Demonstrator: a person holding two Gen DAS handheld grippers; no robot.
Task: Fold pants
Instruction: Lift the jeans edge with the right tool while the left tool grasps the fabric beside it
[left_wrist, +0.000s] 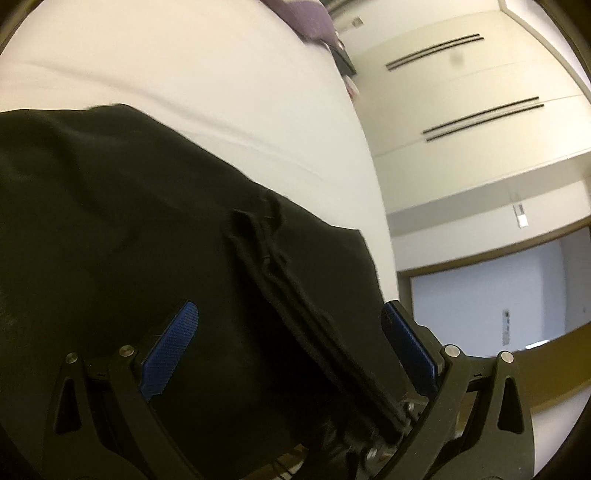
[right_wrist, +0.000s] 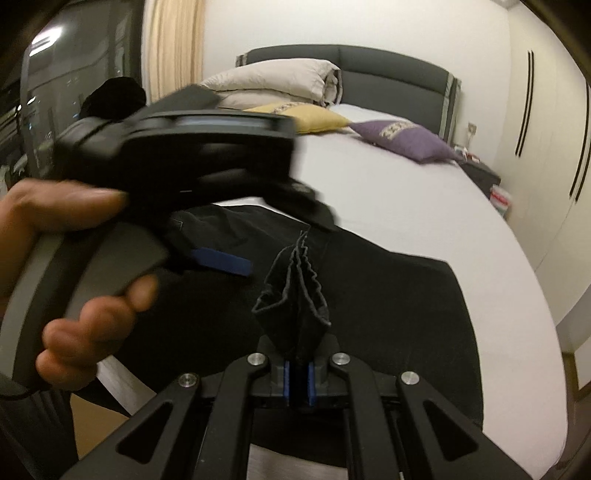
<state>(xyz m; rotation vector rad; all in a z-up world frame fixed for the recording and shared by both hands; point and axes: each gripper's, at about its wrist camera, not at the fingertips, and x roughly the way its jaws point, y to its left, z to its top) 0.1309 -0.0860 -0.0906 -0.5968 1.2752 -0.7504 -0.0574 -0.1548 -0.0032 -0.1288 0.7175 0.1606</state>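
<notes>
Black pants (right_wrist: 388, 314) lie spread on a white bed (right_wrist: 406, 192). My right gripper (right_wrist: 299, 380) is shut on a bunched fold of the pants' edge (right_wrist: 295, 295), which stands up from its blue pads. My left gripper (left_wrist: 291, 350) is open, its blue pads wide apart, with a ridge of the black pants (left_wrist: 110, 221) running between them; the cloth is not pinched. In the right wrist view the left gripper (right_wrist: 221, 266) is held by a hand (right_wrist: 74, 258) just above the pants, blurred.
A yellow pillow (right_wrist: 306, 116), a purple pillow (right_wrist: 406, 138) and a folded duvet (right_wrist: 277, 81) lie near the grey headboard (right_wrist: 388, 77). White wardrobe doors (left_wrist: 461, 92) stand to the right. A bedside table (right_wrist: 480, 173) is beside the bed.
</notes>
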